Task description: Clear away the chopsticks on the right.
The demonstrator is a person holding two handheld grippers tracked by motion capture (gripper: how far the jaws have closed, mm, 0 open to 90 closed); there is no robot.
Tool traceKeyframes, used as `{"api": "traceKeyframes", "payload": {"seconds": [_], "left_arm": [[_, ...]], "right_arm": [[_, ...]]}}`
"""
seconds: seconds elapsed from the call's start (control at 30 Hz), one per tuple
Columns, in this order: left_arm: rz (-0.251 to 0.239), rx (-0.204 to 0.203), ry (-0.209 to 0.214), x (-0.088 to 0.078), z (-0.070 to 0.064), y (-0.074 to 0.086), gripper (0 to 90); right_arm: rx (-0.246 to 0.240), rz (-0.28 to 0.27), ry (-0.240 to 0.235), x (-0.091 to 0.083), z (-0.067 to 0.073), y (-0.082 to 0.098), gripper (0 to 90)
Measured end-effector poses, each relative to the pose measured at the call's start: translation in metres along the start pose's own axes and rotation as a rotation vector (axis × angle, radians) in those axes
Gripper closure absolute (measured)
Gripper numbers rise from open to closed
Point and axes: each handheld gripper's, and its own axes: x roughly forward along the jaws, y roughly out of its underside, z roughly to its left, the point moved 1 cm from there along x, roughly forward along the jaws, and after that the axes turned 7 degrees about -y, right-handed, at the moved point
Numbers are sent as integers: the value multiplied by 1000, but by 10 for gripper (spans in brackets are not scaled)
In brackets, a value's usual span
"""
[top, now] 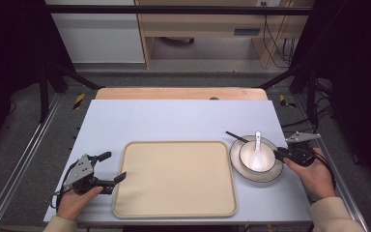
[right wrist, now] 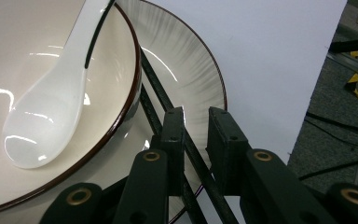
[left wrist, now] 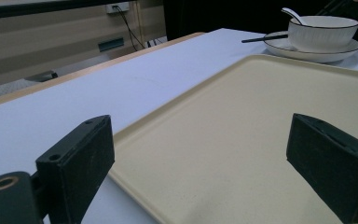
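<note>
From the high view, the work looks barely begun: the beige tray (top: 175, 179) in the lower middle of the frame is bare, and the dishes sit outside it on the white table (top: 174, 118). At centre right the plate (top: 270, 172) carries the bowl (top: 247, 155), a white spoon (top: 257, 153) lies in the bowl, and black chopsticks (top: 236, 137) poke out toward the upper left from under the bowl's side. The right gripper (top: 284, 154) is at the plate's right rim; the left gripper (top: 114, 168) waits at the tray's left edge, jaws spread wide. I would judge the chopsticks are being taken first, with all the moving left to do

In the left gripper view, the two black pads stand far apart at the bottom of the frame with nothing between them, one over the table, one over the tray (left wrist: 242, 130). Bowl (left wrist: 324, 32), plate (left wrist: 279, 46) and spoon handle (left wrist: 292, 14) sit at the upper right, well apart from this tool

In the right gripper view, the right gripper (right wrist: 196, 135) has its jaws drawn close around the chopsticks (right wrist: 161, 93), which run diagonally from the frame's bottom centre up along the plate (right wrist: 186, 65), just beside the bowl (right wrist: 9, 56). It looks like a grasp, with a sliver of gap showing. The chopsticks are thin, black and glossy, lying as a pair; the spoon (right wrist: 46, 112) is white glazed ceramic, scoop down in the bowl at left
</note>
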Motion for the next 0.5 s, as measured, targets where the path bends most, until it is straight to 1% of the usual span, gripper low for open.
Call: {"api": "traceKeyframes", "payload": {"seconds": [0.07, 0.13, 0.17, 0.27, 0.33, 0.37, 0.4, 0.47, 0.5], "left_arm": [[0, 0, 0, 0, 0, 0, 72], [2, 1, 0, 0, 0, 0, 73], [2, 1, 0, 0, 0, 0, 73], [1, 1, 0, 0, 0, 0, 74], [2, 1, -1, 0, 0, 0, 75], [2, 1, -1, 0, 0, 0, 75], [3, 1, -2, 0, 0, 0, 75], [2, 1, -2, 0, 0, 0, 75], [2, 1, -2, 0, 0, 0, 76]], "right_arm": [[0, 0, -3, 1, 0, 0, 773], [-6, 14, -8, 3, -1, 1, 779], [-17, 20, -8, 5, -2, 1, 779], [-25, 19, -12, 7, -2, 0, 788], [-31, 21, -17, 8, -2, 0, 819], [-31, 21, -17, 8, -2, 0, 819], [-34, 19, -21, 8, -2, -1, 847], [-34, 19, -22, 8, -1, -1, 853], [-37, 18, -13, 7, -1, -1, 856]]}}
